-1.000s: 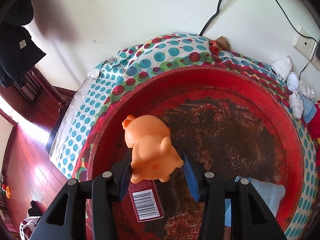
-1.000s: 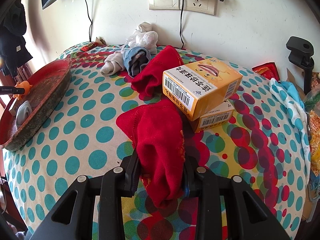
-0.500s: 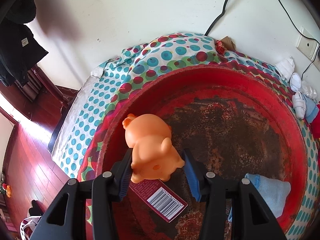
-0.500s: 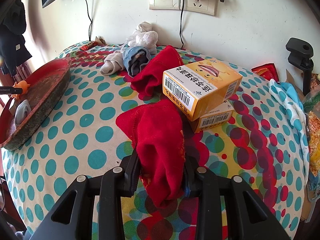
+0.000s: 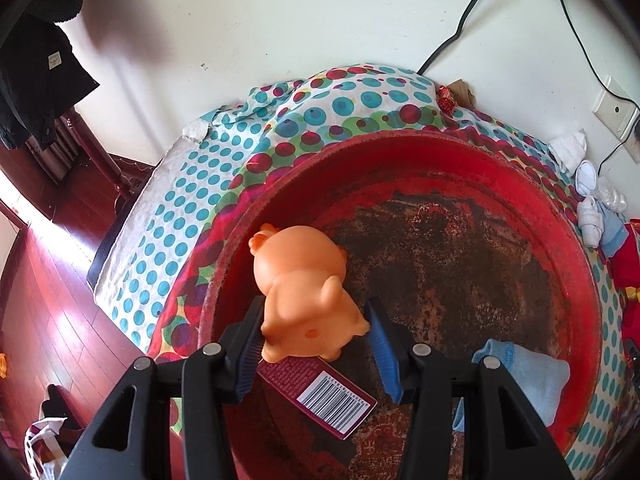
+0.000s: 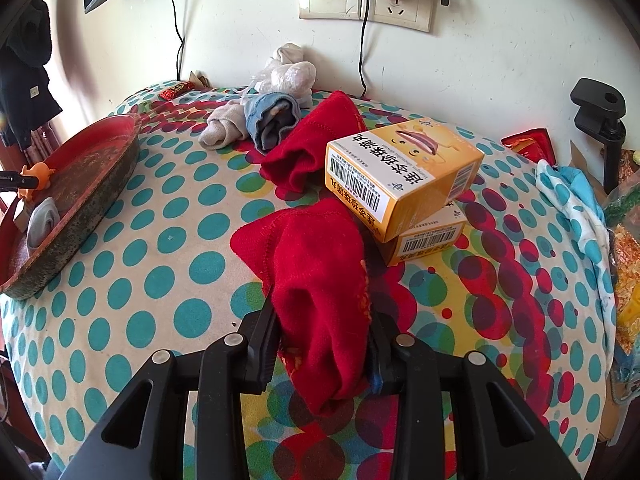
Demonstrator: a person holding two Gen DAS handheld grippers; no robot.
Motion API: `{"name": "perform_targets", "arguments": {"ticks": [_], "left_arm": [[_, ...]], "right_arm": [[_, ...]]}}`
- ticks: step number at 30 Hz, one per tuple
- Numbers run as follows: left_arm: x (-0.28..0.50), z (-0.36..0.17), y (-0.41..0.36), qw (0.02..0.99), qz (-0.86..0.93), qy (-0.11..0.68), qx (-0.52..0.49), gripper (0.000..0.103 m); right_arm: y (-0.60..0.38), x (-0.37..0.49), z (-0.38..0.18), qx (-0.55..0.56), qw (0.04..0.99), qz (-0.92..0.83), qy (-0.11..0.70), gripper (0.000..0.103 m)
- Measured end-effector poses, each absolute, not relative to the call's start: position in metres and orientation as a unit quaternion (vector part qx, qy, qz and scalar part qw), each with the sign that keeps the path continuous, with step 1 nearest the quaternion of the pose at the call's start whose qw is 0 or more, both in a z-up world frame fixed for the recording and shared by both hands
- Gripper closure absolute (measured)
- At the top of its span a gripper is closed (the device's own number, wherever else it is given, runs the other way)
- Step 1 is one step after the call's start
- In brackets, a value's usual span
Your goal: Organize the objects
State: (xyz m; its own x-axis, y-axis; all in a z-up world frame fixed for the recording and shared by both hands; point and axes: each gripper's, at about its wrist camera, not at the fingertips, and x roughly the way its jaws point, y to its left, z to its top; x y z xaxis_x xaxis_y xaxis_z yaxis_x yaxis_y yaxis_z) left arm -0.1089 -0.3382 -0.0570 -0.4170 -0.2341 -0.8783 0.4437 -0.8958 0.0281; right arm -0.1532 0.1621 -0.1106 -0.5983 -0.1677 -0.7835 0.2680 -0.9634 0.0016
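My left gripper (image 5: 316,332) is shut on an orange rubber pig toy (image 5: 304,280) and holds it over the near left part of a worn red tray (image 5: 400,148). A dark red packet with a barcode (image 5: 324,392) and a light blue sock (image 5: 524,376) lie in the tray. My right gripper (image 6: 322,344) is shut on a red sock (image 6: 320,272) that lies on the dotted tablecloth (image 6: 152,264). The tray (image 6: 100,176) and the pig (image 6: 38,174) also show at the far left of the right wrist view.
Two stacked yellow boxes (image 6: 400,172) sit just behind the red sock. Another red sock (image 6: 316,148), a blue sock (image 6: 272,120) and pale socks (image 6: 224,128) lie near the wall. Cables and sockets (image 6: 364,0) are on the wall. A black clamp (image 6: 600,108) stands at right.
The left gripper has shifted left and a little back over the tray with the pig, so more of the barcode packet shows. The right gripper still holds the red sock in place.
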Motion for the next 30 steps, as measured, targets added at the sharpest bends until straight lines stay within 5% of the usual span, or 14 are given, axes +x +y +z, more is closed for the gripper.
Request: {"name": "perform_targets", "arguments": {"ticks": [30], "left_arm": [[-0.073,-0.033,-0.344,0.187,-0.843,0.132,0.487,0.049]], "right_arm": [[0.151,-0.149,-0.111,0.429,0.109,-0.894,0.071,0.069]]}}
